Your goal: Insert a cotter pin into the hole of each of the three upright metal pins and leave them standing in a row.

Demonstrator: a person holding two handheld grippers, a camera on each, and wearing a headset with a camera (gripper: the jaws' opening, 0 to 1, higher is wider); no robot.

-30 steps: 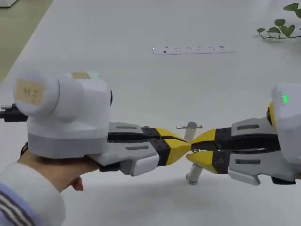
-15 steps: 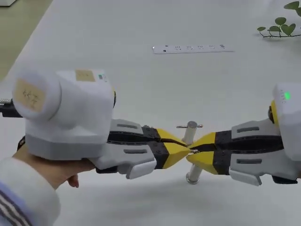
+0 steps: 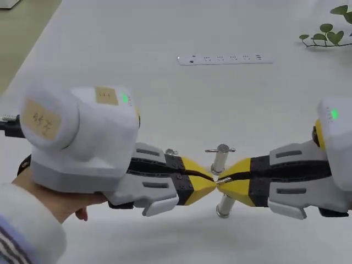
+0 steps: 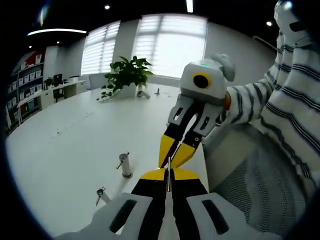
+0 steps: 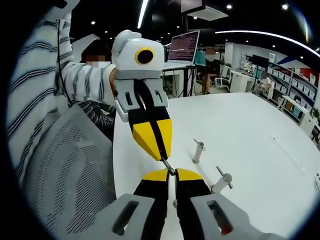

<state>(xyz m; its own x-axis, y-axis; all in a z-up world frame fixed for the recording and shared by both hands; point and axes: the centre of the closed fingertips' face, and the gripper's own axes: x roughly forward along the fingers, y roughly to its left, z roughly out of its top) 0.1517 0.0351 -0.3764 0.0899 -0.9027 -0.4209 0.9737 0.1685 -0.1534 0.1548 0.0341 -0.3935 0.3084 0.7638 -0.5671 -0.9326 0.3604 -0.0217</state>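
Cotter pin (image 5: pixel 167 165), a thin silver wire, is pinched where left gripper (image 3: pixel 210 183) and right gripper (image 3: pixel 225 186) meet, both jaws pressed together.

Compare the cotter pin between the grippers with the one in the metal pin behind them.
The held cotter pin is in the air, pinched by the left gripper and right gripper; the fitted cotter pin crosses the top of its metal pin, untouched. Jaws hide most of the held one; the fitted one sticks out both sides. Both look silvery.
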